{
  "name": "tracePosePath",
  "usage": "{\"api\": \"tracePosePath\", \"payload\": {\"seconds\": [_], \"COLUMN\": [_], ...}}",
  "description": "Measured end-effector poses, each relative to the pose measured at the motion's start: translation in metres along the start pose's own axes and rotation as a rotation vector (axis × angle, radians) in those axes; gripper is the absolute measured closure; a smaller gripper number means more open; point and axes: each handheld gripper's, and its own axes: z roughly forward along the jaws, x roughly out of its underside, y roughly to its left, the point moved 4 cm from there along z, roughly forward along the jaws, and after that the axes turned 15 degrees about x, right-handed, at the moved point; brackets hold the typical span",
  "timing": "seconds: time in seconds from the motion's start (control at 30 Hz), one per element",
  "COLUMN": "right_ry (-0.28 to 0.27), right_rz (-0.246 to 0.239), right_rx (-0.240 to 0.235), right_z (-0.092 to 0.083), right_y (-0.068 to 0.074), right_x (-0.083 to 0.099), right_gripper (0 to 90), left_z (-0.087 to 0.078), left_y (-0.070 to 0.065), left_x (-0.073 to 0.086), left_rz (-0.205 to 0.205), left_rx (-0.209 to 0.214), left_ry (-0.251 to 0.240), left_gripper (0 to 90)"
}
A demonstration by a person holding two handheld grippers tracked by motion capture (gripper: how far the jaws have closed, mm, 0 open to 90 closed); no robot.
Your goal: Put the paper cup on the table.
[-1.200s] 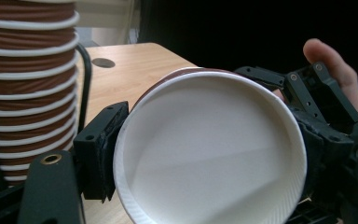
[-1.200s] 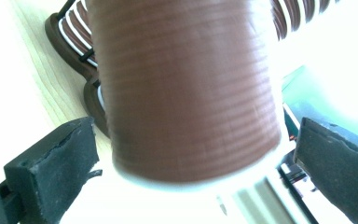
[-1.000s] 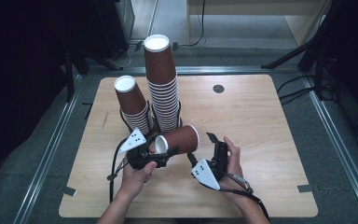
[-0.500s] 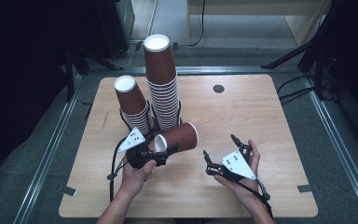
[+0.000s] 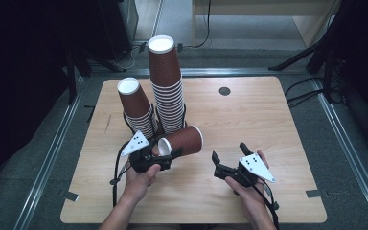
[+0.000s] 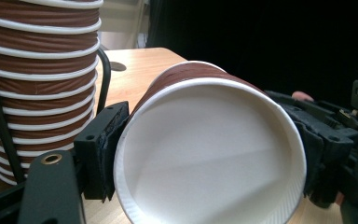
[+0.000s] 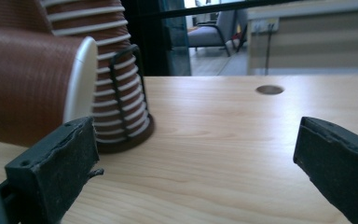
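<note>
A single brown ribbed paper cup (image 5: pixel 184 140) lies on its side just above the table, and my left gripper (image 5: pixel 165 152) is shut on its rim end. In the left gripper view the cup's white inside (image 6: pixel 209 154) faces the camera, with a black pad pressed on each side of the rim. My right gripper (image 5: pixel 229 152) hovers to the right of the cup, apart from it, its jaws open and nothing between them. From the right gripper (image 7: pixel 198 172), the cup's base (image 7: pixel 28 79) is at the left, beyond the left pad.
Two stacks of upside-down brown cups stand in black wire holders behind the cup: a tall stack (image 5: pixel 167 91) and a shorter, leaning stack (image 5: pixel 136 108). The wooden table (image 5: pixel 268 124) has a round grommet (image 5: pixel 224 91) at the back. Dark floor surrounds it.
My right gripper has pulled away from the cup toward the right and now sits apart with open jaws. The left gripper and the cup have stayed in place.
</note>
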Motion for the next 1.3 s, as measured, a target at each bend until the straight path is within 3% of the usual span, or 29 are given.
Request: {"api": "tracePosePath", "payload": {"seconds": [0.23,0.37,0.5,0.7,0.8,1.03,1.07,1.1,1.13,1.3], "right_ry": [0.044,0.087,0.133,0.163,0.183,0.308,0.332,0.332,0.376,0.439], "right_rz": [0.176,0.351,0.483,0.6,0.688,0.851,0.887,0.887,0.981,1.134], "right_rx": [-0.057,-0.092,-0.11,-0.136,-0.159,-0.213,-0.21,-0.21,-0.211,-0.16], "right_z": [-0.006,-0.008,-0.008,-0.01,-0.009,-0.005,-0.004,-0.004,-0.001,0.002], "right_y": [0.016,0.02,0.019,0.025,0.028,0.037,0.038,0.038,0.04,0.045], "right_x": [0.002,0.001,-0.001,-0.004,-0.006,-0.001,0.0,0.0,0.001,0.004], "right_gripper": [0.0,0.0,0.0,0.0,0.0,0.0,0.0,0.0,0.0,0.0], "left_z": [0.001,0.002,0.004,0.007,0.008,0.007,0.008,0.008,0.008,0.01], "left_y": [0.0,-0.001,-0.001,-0.001,0.0,-0.002,-0.002,-0.002,-0.003,-0.005], "left_x": [0.0,0.002,0.003,0.005,0.006,0.005,0.005,0.005,0.005,0.006], "left_rz": [-0.005,-0.002,-0.005,-0.006,-0.013,-0.005,-0.004,-0.004,-0.007,0.004], "left_rx": [-0.006,-0.01,-0.014,-0.033,-0.041,-0.045,-0.045,-0.045,-0.043,-0.046], "left_ry": [-0.003,0.003,0.006,0.009,0.01,-0.004,-0.004,-0.004,-0.008,-0.005], "left_gripper": [22.5,22.5,22.5,22.4,22.4,22.5,22.5,22.5,22.5,22.5]}}
